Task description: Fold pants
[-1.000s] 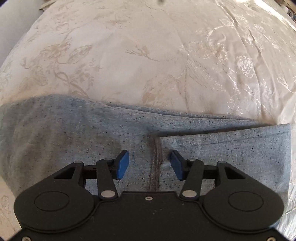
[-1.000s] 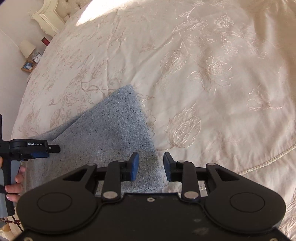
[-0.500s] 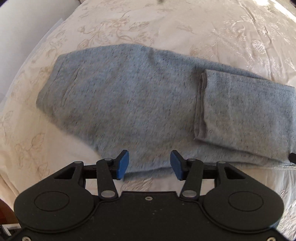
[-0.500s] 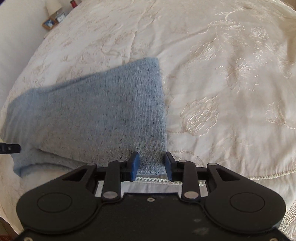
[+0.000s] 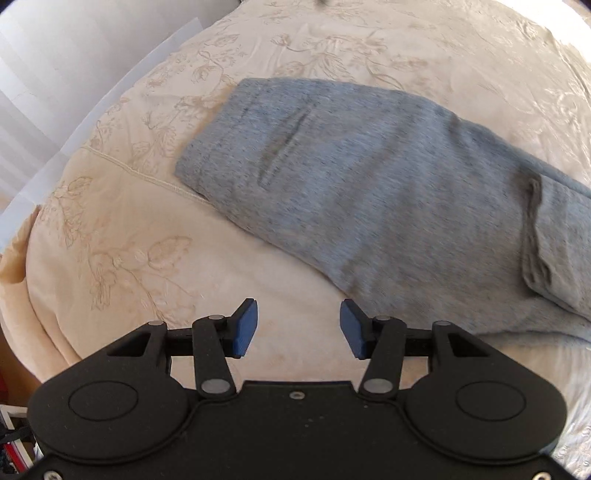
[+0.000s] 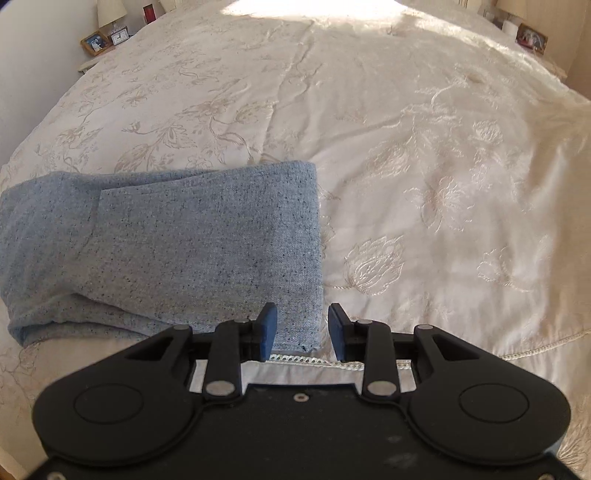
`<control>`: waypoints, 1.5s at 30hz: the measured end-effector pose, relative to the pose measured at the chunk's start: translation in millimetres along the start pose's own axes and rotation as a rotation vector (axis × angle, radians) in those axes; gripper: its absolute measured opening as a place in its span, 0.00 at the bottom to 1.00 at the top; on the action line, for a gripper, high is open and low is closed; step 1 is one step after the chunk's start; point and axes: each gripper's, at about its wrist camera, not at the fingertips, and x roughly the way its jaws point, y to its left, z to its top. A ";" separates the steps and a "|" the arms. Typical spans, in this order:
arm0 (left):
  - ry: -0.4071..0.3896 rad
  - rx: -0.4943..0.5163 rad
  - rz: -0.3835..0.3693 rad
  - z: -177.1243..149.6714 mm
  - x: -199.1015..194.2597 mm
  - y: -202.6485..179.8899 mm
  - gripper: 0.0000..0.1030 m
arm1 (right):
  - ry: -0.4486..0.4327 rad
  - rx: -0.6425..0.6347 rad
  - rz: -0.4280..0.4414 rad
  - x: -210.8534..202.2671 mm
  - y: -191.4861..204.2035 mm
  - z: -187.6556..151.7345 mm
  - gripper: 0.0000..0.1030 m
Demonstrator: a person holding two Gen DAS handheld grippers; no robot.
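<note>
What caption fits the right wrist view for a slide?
Open right hand-held gripper poised at the near corner of the folded grey pants lying on a cream embroidered bedspread.

The pants (image 5: pixel 388 192) were heathered blue-grey knit, lying flat on the bed (image 5: pixel 129 229) near its front edge; the leg end was folded back over the body; a slit pocket showed near the waist end.

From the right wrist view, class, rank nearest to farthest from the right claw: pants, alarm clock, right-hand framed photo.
1. pants, left, just under the right claw.
2. and 3. alarm clock, far left, and framed photo, far right: too close to call.
</note>
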 end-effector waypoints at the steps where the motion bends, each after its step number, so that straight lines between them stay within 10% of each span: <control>1: -0.003 0.003 0.002 5.7 4.6 7.3 0.56 | -0.009 -0.005 -0.013 -6.2 7.8 -0.7 0.33; 20: 0.011 -0.051 -0.123 112.4 115.2 123.9 0.58 | 0.054 0.025 -0.027 -20.2 185.8 -3.7 0.31; 31: 0.026 -0.140 -0.298 112.6 166.1 152.1 0.94 | 0.102 0.008 0.006 -11.4 233.3 8.8 0.31; 38: 0.030 -0.149 -0.349 113.8 176.2 152.3 1.00 | 0.121 0.025 0.021 -9.0 240.4 16.4 0.31; 41: 0.019 -0.143 -0.405 115.0 172.5 148.1 0.87 | 0.135 0.038 0.037 -7.6 239.8 15.7 0.31; 45: -0.024 -0.113 -0.415 118.6 148.5 140.3 0.41 | 0.155 0.058 0.046 -8.5 239.3 13.1 0.32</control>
